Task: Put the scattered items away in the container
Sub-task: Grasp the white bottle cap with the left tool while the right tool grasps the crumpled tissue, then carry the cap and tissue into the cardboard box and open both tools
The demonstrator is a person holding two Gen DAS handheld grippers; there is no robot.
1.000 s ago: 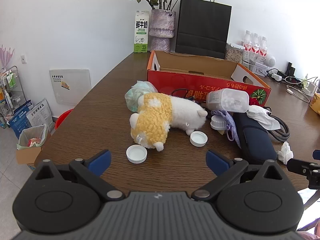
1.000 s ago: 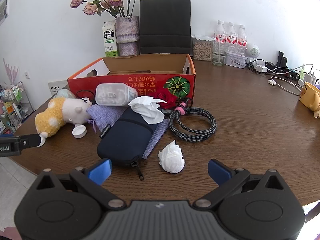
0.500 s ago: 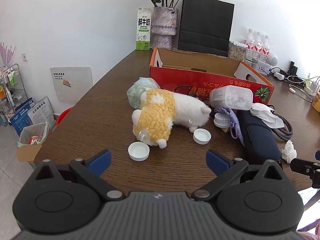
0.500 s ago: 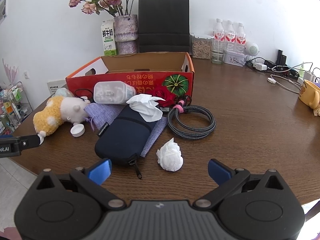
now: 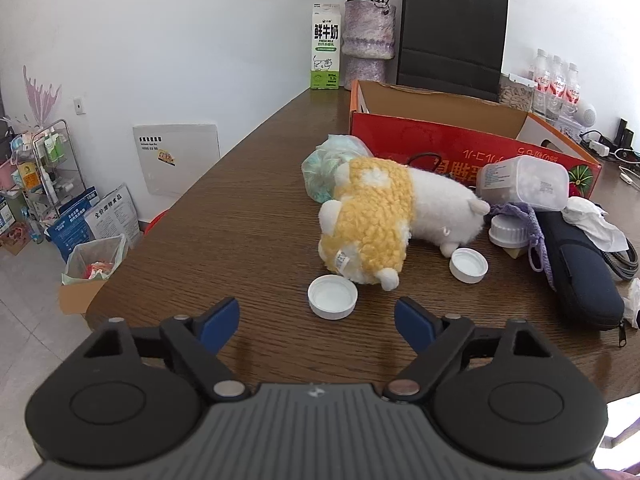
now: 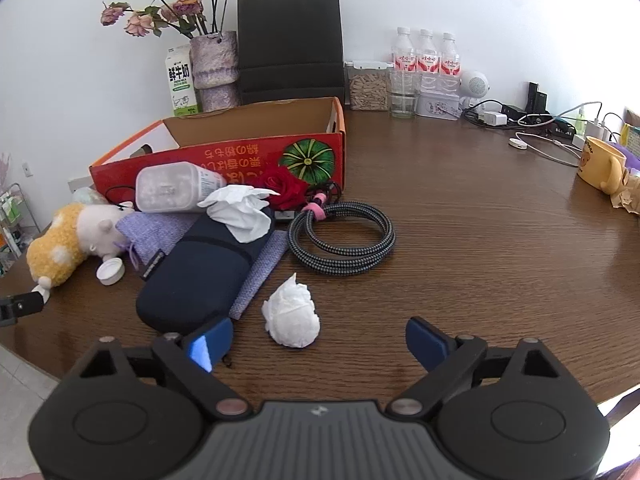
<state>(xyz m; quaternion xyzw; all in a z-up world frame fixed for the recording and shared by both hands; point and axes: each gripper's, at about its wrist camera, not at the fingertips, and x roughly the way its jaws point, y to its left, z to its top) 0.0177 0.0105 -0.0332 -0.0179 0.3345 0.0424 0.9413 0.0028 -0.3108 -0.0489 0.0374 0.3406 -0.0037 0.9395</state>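
Note:
An open red cardboard box (image 5: 460,148) (image 6: 240,156) stands on the wooden table. In front of it lie a yellow-and-white plush toy (image 5: 384,216) (image 6: 68,240), two white lids (image 5: 333,297) (image 5: 468,265), a clear plastic tub (image 5: 524,182) (image 6: 172,188), a navy pouch (image 5: 576,268) (image 6: 200,272), a crumpled tissue (image 6: 291,318), a coiled braided cable (image 6: 344,236) and a red fabric rose (image 6: 284,190). My left gripper (image 5: 316,320) is open, just short of the nearer lid. My right gripper (image 6: 318,340) is open, with the tissue between its fingertips.
At the back stand a milk carton (image 5: 326,48), a vase of dried flowers (image 5: 368,44), a black paper bag (image 5: 452,36), water bottles (image 6: 426,56) and a jar. Chargers, cables and a yellow mug (image 6: 600,164) sit at the right. The table's edge runs along the left.
Both grippers have moved forward towards the items. The left one has come close to the near lid, and the right one now reaches the tissue. Both stay open.

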